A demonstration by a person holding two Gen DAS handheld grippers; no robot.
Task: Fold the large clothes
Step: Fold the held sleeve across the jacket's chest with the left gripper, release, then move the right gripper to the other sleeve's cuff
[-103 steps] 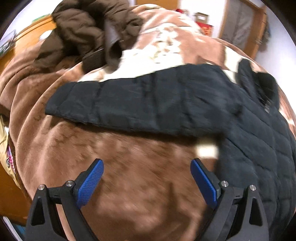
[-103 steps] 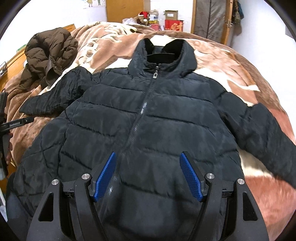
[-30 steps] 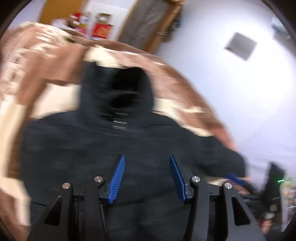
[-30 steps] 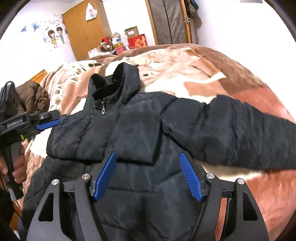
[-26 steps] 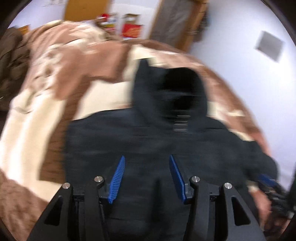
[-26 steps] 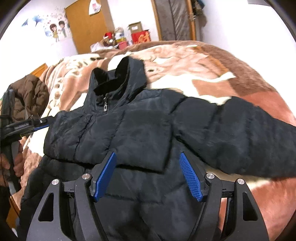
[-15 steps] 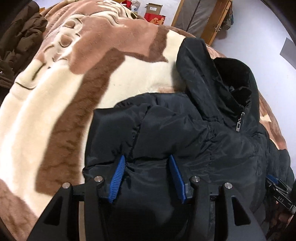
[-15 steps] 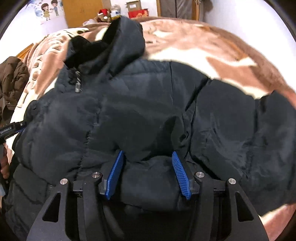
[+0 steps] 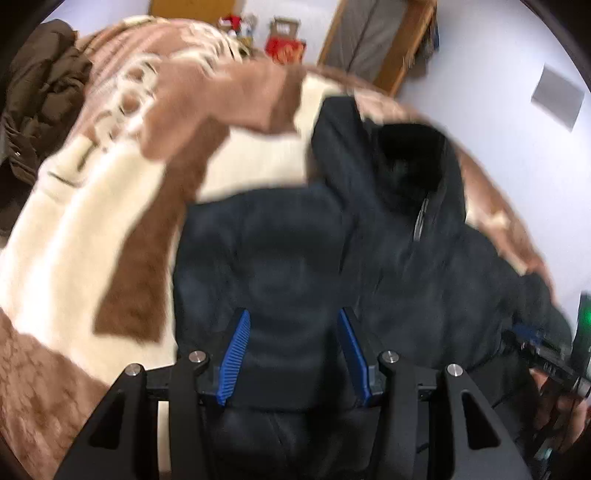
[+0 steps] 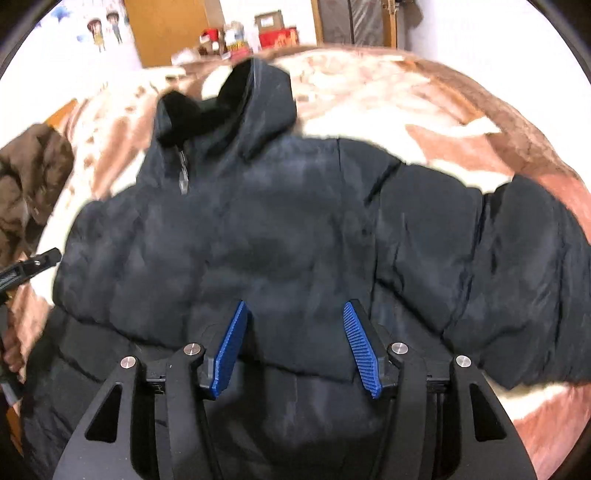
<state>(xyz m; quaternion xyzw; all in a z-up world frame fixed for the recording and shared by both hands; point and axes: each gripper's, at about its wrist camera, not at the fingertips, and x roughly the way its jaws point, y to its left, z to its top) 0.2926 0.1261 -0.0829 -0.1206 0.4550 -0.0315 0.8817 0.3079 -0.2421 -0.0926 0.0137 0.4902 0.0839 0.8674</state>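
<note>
A black padded jacket [image 9: 295, 266] lies front-up on the bed, collar away from me. Its left sleeve [image 10: 207, 266] is folded across the chest. Its right sleeve [image 10: 517, 280] bends out to the right. My left gripper [image 9: 293, 347] is open and empty just above the folded sleeve at the jacket's left side. My right gripper [image 10: 297, 343] is open and empty above the chest, beside the right sleeve. The right gripper also shows at the edge of the left wrist view [image 9: 546, 350], and the left gripper at the left of the right wrist view [image 10: 29, 267].
A brown and cream fleece blanket [image 9: 110, 206] covers the bed. A brown jacket [image 9: 40, 99] lies heaped at the far left, also in the right wrist view [image 10: 29, 192]. A wooden wardrobe [image 10: 170, 29], boxes [image 10: 273, 31] and a door stand beyond the bed.
Both grippers were closing on jacket cloth half a second ago; both have opened wider and lifted off it. The left sleeve lies folded across the chest where it was laid.
</note>
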